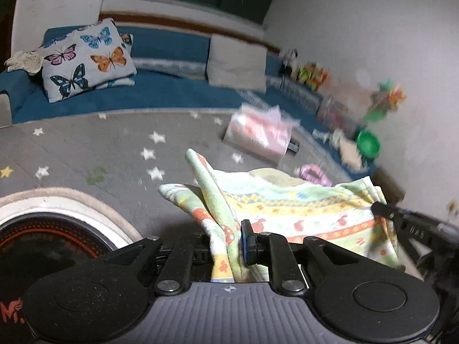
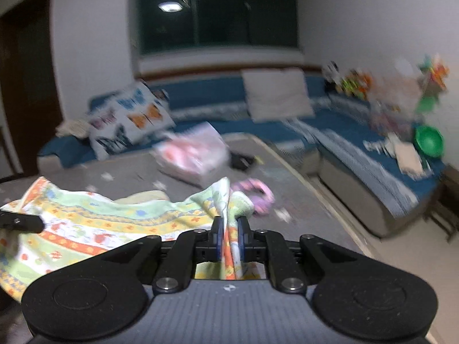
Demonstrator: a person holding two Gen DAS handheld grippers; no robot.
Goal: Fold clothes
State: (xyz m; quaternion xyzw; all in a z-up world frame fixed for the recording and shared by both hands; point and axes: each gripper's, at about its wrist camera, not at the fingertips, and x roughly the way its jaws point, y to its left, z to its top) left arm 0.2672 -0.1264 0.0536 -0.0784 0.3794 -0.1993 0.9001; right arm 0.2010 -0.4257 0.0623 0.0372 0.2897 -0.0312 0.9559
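Observation:
A pale green and yellow patterned cloth (image 1: pixel 301 212) with orange bands hangs stretched between my two grippers above the grey star mat. My left gripper (image 1: pixel 229 240) is shut on one bunched corner of it. My right gripper (image 2: pixel 229 235) is shut on the other corner of the cloth (image 2: pixel 114 223). The right gripper's tip shows at the right edge of the left wrist view (image 1: pixel 384 209), and the left gripper's tip shows at the left edge of the right wrist view (image 2: pixel 23 222). Both views are blurred.
A grey star mat (image 1: pixel 100 149) covers the floor. A blue L-shaped sofa (image 2: pixel 358 143) holds a butterfly pillow (image 1: pixel 86 60), a white cushion (image 2: pixel 275 94) and toys. A pink bag (image 2: pixel 195 152) and a purple ring toy (image 2: pixel 258 195) lie on the mat. A round rug (image 1: pixel 71 215) lies at left.

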